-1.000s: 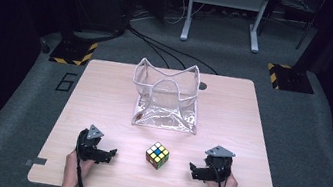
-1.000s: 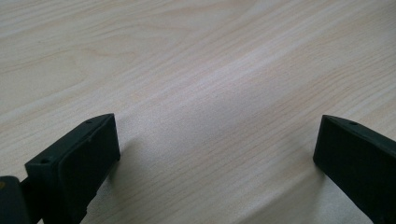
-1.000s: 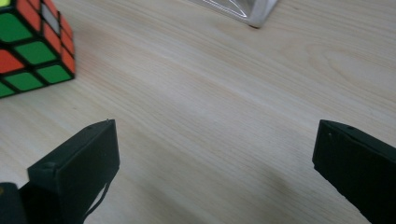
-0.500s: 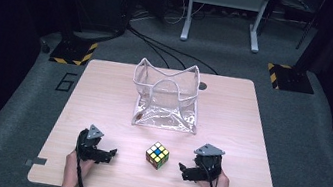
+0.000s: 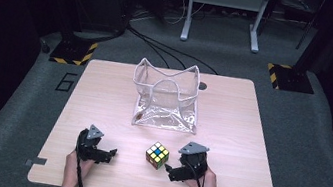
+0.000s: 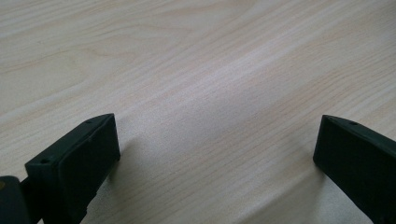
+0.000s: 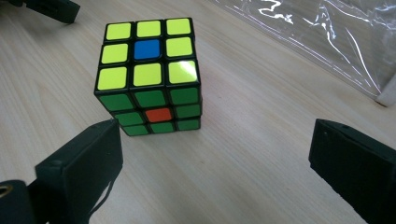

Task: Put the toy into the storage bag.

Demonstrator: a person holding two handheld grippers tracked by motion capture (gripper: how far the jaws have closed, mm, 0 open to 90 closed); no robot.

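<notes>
Right gripper (image 5: 173,169): jaws spread wide, nothing held; multicoloured plastic puzzle cube (image 7: 148,74) located just ahead, between jaw lines, resting on pale wood table (image 7: 261,140). Clear plastic pouch (image 7: 327,42) beyond. Left gripper (image 6: 215,154): jaws apart, idle. Cube judged rigid, light, smooth-faced; best taken across opposite flat faces, squarely, mid-height.

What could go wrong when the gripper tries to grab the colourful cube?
1. The right gripper has open jaws, but in the right gripper view the cube sits off toward the left jaw, not centred. That jaw might bump it and push it away.
2. The cube looks smooth, so an off-centre pinch could make it twist or slip out.
3. The clear bag looks floppy, and could fold if nudged.
</notes>
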